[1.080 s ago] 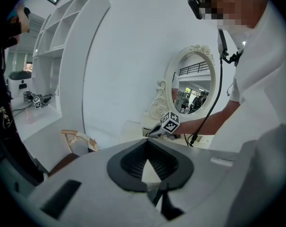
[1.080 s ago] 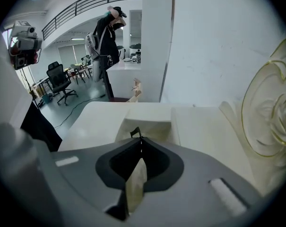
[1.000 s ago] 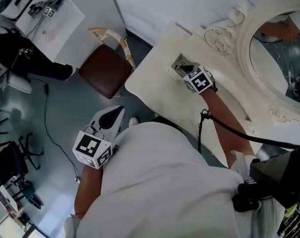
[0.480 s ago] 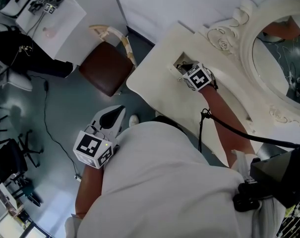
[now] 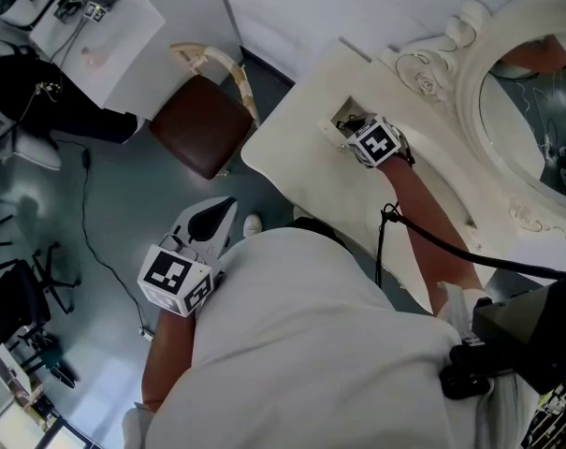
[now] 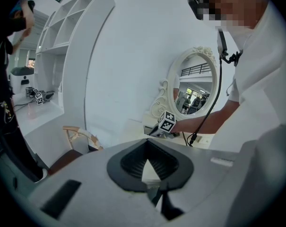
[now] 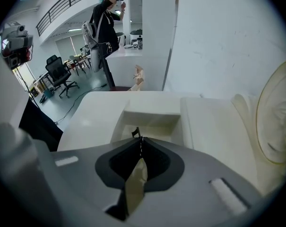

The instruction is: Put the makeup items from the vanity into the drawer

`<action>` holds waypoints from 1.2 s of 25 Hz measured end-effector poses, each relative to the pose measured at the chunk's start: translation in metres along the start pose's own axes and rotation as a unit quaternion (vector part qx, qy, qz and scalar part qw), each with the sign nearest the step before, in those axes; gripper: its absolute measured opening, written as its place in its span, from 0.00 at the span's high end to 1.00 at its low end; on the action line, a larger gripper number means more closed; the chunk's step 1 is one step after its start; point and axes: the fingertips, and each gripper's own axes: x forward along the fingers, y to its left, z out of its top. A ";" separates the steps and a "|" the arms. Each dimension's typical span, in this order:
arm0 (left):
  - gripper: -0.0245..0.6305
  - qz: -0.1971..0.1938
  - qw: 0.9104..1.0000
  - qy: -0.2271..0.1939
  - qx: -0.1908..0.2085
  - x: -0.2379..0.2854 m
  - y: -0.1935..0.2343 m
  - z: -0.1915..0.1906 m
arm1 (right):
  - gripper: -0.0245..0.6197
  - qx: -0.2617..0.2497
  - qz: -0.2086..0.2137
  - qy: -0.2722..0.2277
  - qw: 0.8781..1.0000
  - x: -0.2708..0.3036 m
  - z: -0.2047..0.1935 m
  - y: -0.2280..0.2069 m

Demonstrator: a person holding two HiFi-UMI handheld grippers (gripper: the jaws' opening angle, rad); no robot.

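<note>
The right claw (image 7: 139,139) is pressed together along its whole seam. A small dark sliver (image 7: 134,132) shows at its tip; whether this is a pinched makeup item cannot be determined. The tip sits over the near rim of the recess (image 7: 152,119) sunk into the tabletop (image 7: 88,115). The recess lies at the claw's 12 o'clock and is judged to be the drawer opening. Its long axis runs 9 to 3, across the claw's line. What shows of its floor appears bare. No makeup item is discernible on the tabletop in any view. The mirror (image 7: 277,117) stands at 3 o'clock.

The left claw (image 6: 146,143) is pressed together with nothing between. It hangs off the tabletop at the person's side, well apart from the recess, with the chair (image 5: 196,131) at its 11 o'clock in the head view. The right claw is the nearer; any release into the recess falls to it.
</note>
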 end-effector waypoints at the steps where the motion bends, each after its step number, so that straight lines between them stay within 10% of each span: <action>1: 0.96 0.000 1.000 0.000 0.000 0.000 0.001 0.000 | 0.93 0.000 0.002 0.002 1.000 0.000 0.000 0.000; 30: 0.96 -0.095 0.995 -0.001 0.041 -0.034 0.006 -0.009 | 0.96 0.060 -0.075 -0.084 0.992 -0.087 0.020 0.053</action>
